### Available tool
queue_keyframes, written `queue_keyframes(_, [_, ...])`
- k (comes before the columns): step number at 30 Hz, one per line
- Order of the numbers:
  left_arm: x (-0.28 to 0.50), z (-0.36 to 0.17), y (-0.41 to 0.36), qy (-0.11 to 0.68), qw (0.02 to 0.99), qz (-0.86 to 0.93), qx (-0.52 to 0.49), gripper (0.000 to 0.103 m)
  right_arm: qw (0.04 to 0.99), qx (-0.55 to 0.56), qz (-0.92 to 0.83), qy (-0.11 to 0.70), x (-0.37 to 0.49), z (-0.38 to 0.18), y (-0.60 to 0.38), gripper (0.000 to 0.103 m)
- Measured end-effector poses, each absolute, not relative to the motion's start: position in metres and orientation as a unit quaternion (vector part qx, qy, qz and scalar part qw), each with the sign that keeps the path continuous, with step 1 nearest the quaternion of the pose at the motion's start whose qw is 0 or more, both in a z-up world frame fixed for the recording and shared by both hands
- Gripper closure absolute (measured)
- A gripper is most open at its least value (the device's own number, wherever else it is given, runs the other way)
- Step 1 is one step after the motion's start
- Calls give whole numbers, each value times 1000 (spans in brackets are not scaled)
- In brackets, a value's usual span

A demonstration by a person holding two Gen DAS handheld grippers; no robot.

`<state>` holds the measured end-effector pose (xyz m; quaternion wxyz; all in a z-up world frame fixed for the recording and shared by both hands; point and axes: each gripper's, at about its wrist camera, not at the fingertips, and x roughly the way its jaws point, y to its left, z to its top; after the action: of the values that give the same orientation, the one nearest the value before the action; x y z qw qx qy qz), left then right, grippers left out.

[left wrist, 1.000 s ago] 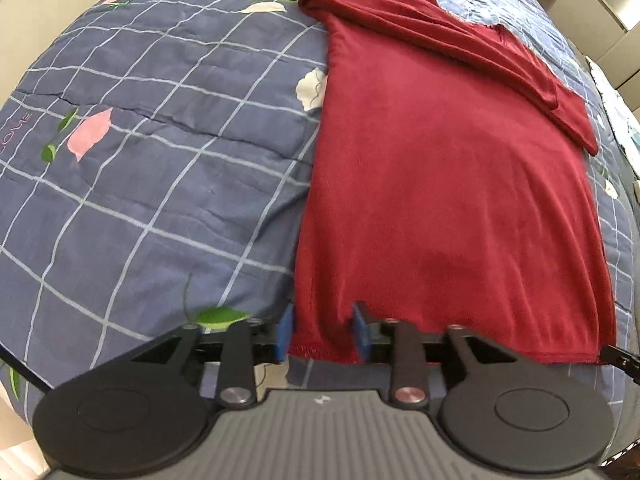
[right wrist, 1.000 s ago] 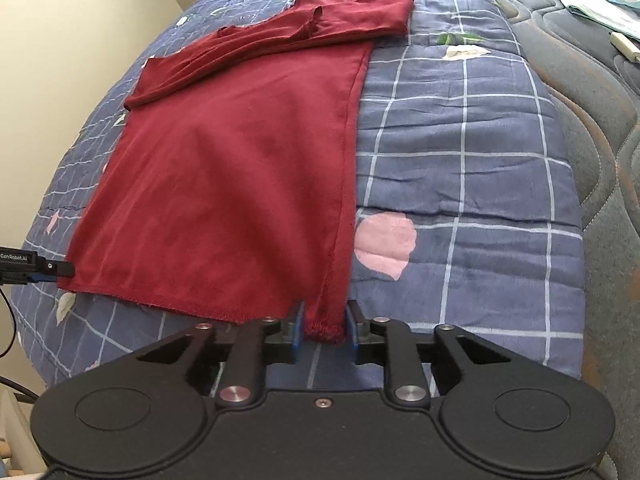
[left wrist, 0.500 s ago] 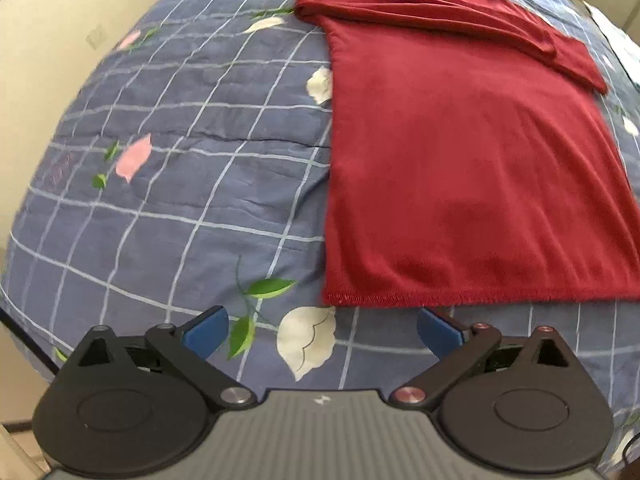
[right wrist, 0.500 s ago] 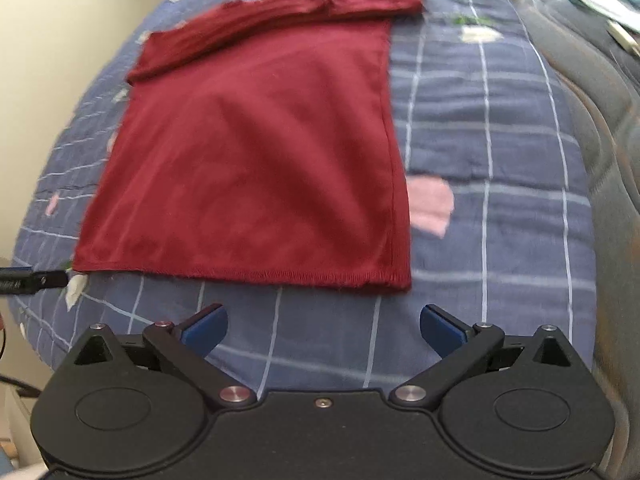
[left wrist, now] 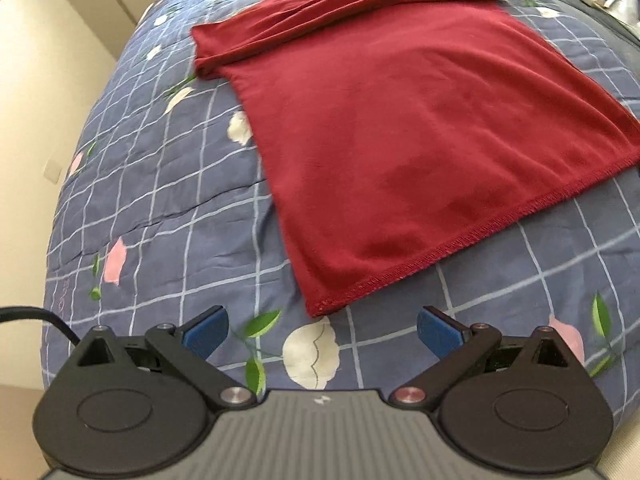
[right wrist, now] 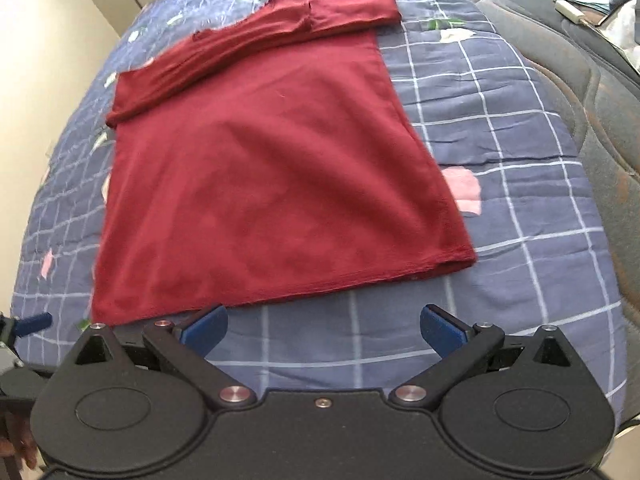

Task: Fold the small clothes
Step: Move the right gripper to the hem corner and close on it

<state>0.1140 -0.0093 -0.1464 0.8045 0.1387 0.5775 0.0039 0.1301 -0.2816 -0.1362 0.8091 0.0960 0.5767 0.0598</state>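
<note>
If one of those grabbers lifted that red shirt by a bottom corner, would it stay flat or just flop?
Probably flop: the red shirt lies limp, following the quilt, its sleeves folded across the top. It looks thin and light, so it should lift easily. A pushed hem would likely bunch on the quilt rather than slide.
</note>
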Motion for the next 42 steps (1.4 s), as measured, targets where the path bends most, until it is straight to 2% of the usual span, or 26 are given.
queue_keyframes(8, [107,-153,-13,568,800,-21,189,0,807,109,45,578,120,-140,-272,1])
queue_keyframes(14, [114,-157,-7,576,797,-14,182,0,809,79,46,581,122,-146,-269,1])
queue_keyframes(19, [121,-158,-4,579,798,-7,167,0,819,-30,65,570,125,-152,-262,1])
queue_keyframes(27, [141,-158,1,620,777,26,109,0,816,-267,171,484,125,-166,-257,1])
queue_keyframes(32, [149,-157,9,638,765,47,69,0,779,-357,252,449,125,-183,-254,6])
queue_keyframes(38, [154,-156,15,650,755,69,52,1,752,-415,315,404,120,-197,-240,15])
queue_keyframes(42, [158,-156,14,654,751,77,44,0,755,-402,335,395,129,-201,-240,22])
